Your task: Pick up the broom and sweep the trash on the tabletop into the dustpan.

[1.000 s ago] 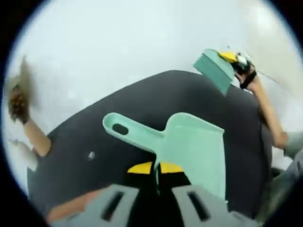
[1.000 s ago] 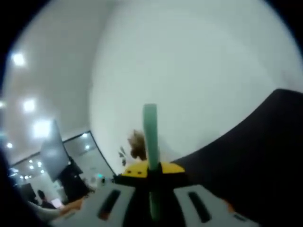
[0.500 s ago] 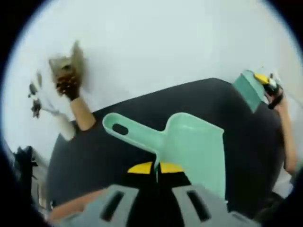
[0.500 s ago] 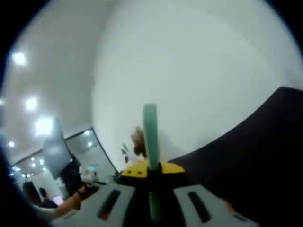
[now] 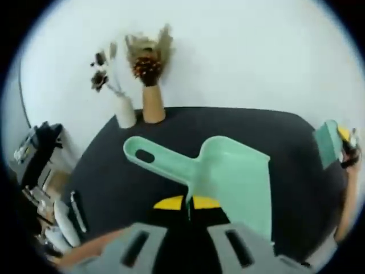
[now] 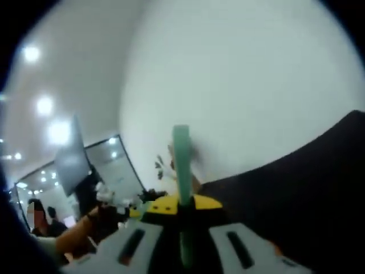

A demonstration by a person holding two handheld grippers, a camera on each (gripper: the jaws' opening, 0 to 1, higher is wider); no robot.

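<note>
In the left gripper view my left gripper (image 5: 189, 202) is shut on the mint-green dustpan (image 5: 228, 178), held above the black tabletop (image 5: 239, 128), its handle pointing up-left. At the right edge of that view the green broom head (image 5: 326, 142) hangs over the table's far side, with the other gripper (image 5: 344, 142) at it. In the right gripper view my right gripper (image 6: 181, 201) is shut on the broom's green handle (image 6: 182, 162), which rises straight between the jaws. No trash is visible.
A tan vase (image 5: 151, 103) with dried flowers and a white vase (image 5: 123, 111) stand at the table's back edge against the white wall. Cluttered shelves (image 5: 40, 188) lie to the left. A person's arm (image 6: 74, 237) and an office with ceiling lights show in the right gripper view.
The left view has swung so the vases came toward the top centre and the broom head slid to the right edge. The right view has shifted slightly, showing more of the office. Both grips unchanged.
</note>
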